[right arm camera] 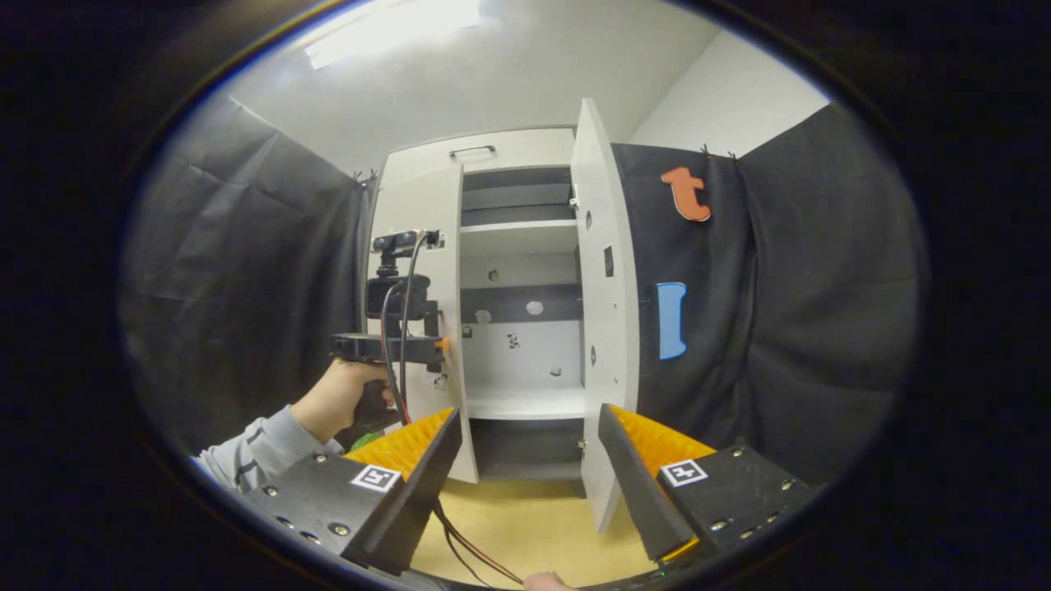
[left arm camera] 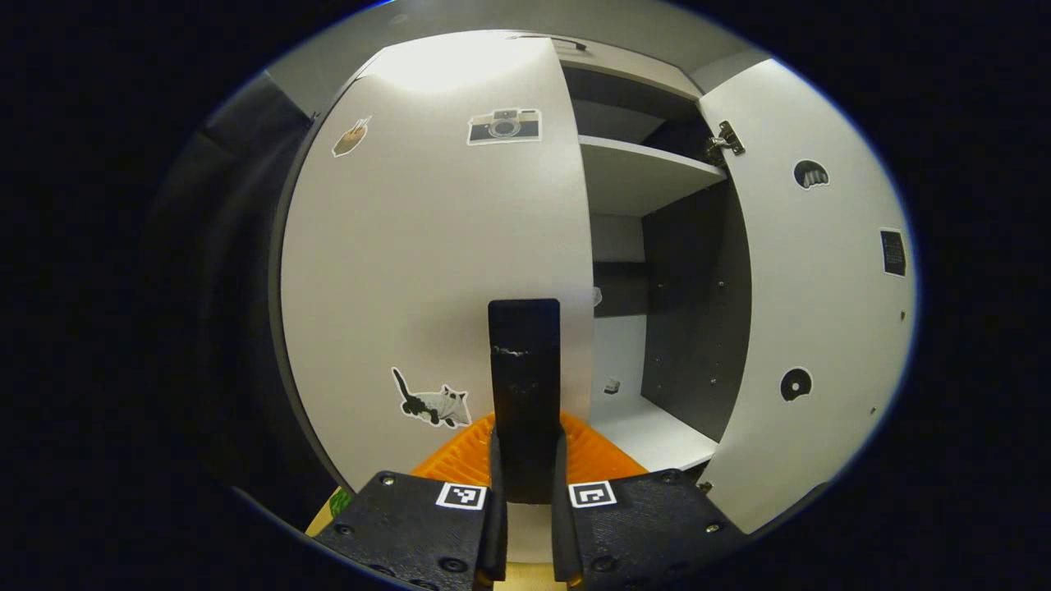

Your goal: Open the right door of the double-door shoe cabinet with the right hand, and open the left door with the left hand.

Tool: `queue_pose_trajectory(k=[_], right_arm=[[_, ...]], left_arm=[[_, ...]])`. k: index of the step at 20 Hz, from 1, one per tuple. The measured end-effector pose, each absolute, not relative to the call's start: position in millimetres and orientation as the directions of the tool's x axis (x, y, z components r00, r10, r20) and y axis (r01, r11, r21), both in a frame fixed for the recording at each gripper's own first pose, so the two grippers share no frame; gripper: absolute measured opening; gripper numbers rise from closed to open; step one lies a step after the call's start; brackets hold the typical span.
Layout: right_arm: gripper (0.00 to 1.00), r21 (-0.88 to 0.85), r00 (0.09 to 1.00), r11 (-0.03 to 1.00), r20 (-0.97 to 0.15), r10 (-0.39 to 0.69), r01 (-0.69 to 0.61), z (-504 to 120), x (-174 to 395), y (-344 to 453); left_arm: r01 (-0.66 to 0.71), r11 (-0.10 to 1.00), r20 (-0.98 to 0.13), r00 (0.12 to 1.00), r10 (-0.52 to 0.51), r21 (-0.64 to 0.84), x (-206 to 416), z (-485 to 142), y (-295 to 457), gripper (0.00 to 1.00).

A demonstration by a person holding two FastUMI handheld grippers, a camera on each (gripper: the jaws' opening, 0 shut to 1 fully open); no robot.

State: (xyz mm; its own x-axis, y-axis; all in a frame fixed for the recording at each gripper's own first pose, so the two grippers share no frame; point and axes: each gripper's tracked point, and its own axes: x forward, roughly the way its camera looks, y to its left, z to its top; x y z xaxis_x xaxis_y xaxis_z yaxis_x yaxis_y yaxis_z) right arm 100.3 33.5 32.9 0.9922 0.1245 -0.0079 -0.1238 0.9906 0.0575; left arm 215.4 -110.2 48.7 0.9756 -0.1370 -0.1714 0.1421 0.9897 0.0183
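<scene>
Right door (right arm camera: 606,312) stands open, right claw (right arm camera: 525,460) released; left claw (left arm camera: 525,492) clenched on left door (left arm camera: 435,271) edge: pull outward along the hinge arc, grip steady.

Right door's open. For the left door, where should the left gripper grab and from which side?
Grip the left door by its free vertical edge, the side next to the open compartment, coming straight from the front. The face is flat with no handle visible, so that edge is likely the only graspable part. The left gripper already sits narrowly closed there.
</scene>
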Motion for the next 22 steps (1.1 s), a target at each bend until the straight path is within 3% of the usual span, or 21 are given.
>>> queue_pose_trajectory(k=[1,2,6,7,9,10,11,15,21,22], right_arm=[[0.95,0.054,0.992,0.991,-0.011,0.125,-0.125,32,101,36],[0.99,0.049,0.992,0.991,-0.011,0.122,-0.121,33,101,36],[0.99,0.037,0.992,0.991,-0.007,0.125,-0.125,33,102,45],[0.95,0.048,0.990,0.989,-0.009,0.142,-0.141,33,102,51],[0.99,0.053,0.989,0.988,-0.008,0.149,-0.148,34,102,55],[0.95,0.042,0.990,0.989,-0.007,0.143,-0.143,35,101,54],[0.99,0.034,0.990,0.990,-0.006,0.140,-0.140,34,102,56],[0.96,0.031,0.987,0.987,-0.010,0.159,-0.159,33,101,65],[1.00,0.038,0.988,0.987,-0.014,0.156,-0.155,32,101,70],[0.95,0.035,0.988,0.987,-0.013,0.157,-0.156,34,101,71]], left_arm=[[0.149,0.989,-0.174,0.974,-0.143,0.024,212,49,-108,0.23],[0.156,0.988,-0.177,0.973,-0.150,0.021,209,49,-106,0.23],[0.178,0.984,-0.181,0.968,-0.172,0.020,193,51,-100,0.22],[0.186,0.982,-0.180,0.967,-0.180,0.015,188,52,-98,0.22],[0.202,0.979,-0.172,0.965,-0.197,0.017,178,54,-93,0.22],[0.211,0.977,-0.167,0.964,-0.206,0.015,173,56,-90,0.22],[0.219,0.976,-0.167,0.962,-0.214,0.012,168,56,-87,0.22],[0.230,0.973,-0.159,0.961,-0.225,0.013,151,59,-77,0.22],[0.249,0.968,-0.152,0.958,-0.244,0.014,130,63,-60,0.22],[0.251,0.968,-0.149,0.958,-0.245,0.016,127,64,-57,0.22]])
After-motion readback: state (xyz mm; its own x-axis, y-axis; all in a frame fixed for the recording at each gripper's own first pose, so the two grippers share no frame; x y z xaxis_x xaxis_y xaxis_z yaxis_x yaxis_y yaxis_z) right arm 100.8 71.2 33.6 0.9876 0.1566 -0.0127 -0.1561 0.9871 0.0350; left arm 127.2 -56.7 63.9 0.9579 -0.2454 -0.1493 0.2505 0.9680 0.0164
